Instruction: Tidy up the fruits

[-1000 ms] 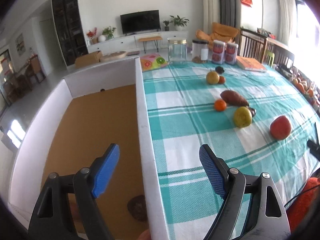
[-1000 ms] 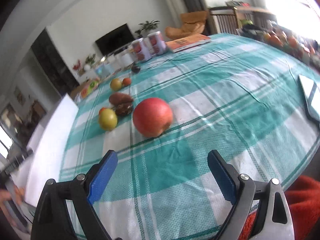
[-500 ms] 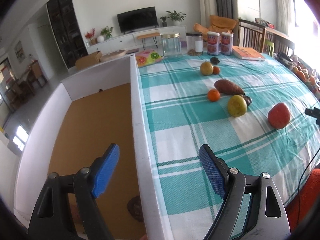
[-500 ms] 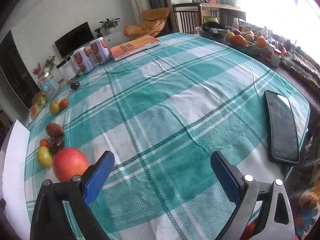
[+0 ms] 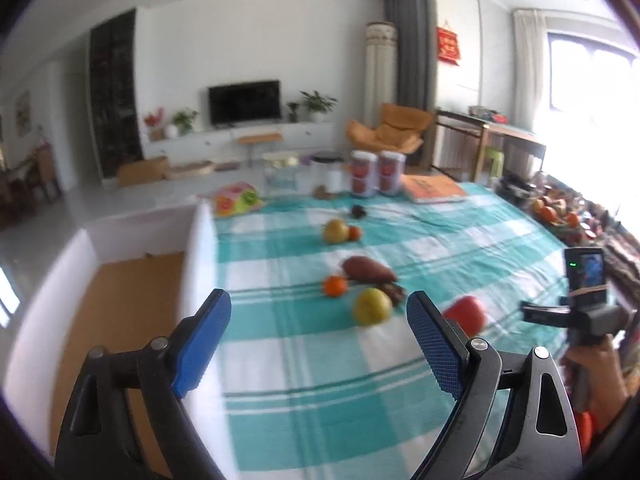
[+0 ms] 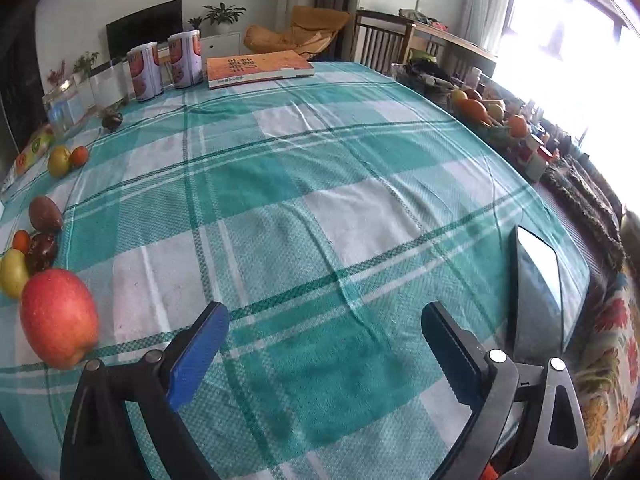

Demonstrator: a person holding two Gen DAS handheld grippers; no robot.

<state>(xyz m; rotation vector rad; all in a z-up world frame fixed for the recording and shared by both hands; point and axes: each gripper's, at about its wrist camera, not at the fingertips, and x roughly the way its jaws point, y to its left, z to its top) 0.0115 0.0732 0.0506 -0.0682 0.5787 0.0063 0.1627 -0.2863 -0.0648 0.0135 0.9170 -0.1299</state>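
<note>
Fruit lies on the teal checked tablecloth (image 5: 304, 340): a red apple (image 5: 466, 315) (image 6: 58, 316), a yellow-green fruit (image 5: 372, 306) (image 6: 13, 273), a small orange (image 5: 335, 285), a brown oblong fruit (image 5: 368, 269) (image 6: 45, 214) and, farther back, a yellow fruit (image 5: 335, 231) with a small orange one (image 5: 354, 233). My left gripper (image 5: 318, 344) hangs above the cloth beside the white box (image 5: 196, 264), its jaws opening with nothing between them. My right gripper (image 6: 324, 348) stands open and empty, with the apple to its left. In the left wrist view a hand (image 5: 596, 364) holds the right tool at the far right.
The white box has a brown floor (image 5: 124, 304) and takes the table's left side. A black phone (image 6: 538, 292) lies near the right edge. Two cans (image 6: 164, 64), jars (image 5: 332, 170) and an orange book (image 6: 256, 68) stand at the far end. A fruit basket (image 6: 480, 114) sits at right.
My left gripper rose and tilted up, away from the box's inside, and its jaws widened. My right gripper swung right off the apple, which now sits at the frame's left edge.
</note>
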